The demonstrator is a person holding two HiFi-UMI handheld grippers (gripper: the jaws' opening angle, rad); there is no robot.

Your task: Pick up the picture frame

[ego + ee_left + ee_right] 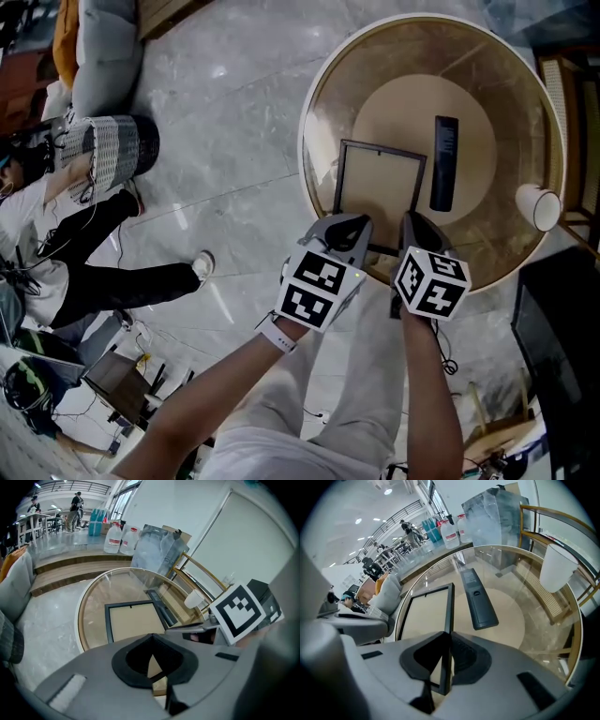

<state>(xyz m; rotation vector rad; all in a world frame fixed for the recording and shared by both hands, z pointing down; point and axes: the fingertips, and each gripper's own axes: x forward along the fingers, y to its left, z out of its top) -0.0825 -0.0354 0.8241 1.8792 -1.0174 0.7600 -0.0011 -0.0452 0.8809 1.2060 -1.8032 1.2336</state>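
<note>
Right gripper view, right gripper [449, 635] clamps picture frame [425, 613] edge; left gripper [152, 637] closed

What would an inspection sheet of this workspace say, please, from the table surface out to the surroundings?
Surface: round glass-topped table with wooden rim; no spills seen.
Job's things: black rectangular picture frame with beige backing, lying flat towards the near edge.
Clutter: black remote control right of the frame, apart from it; white paper cup at the right rim.
Grippers: right gripper shut on the frame's right rail; left gripper at the near left corner, jaw tips together, grip unclear.
Cables: thin dark cable beside the right forearm.
Surroundings: grey marble floor; seated person's legs at left; cane chair beyond the cup.
</note>
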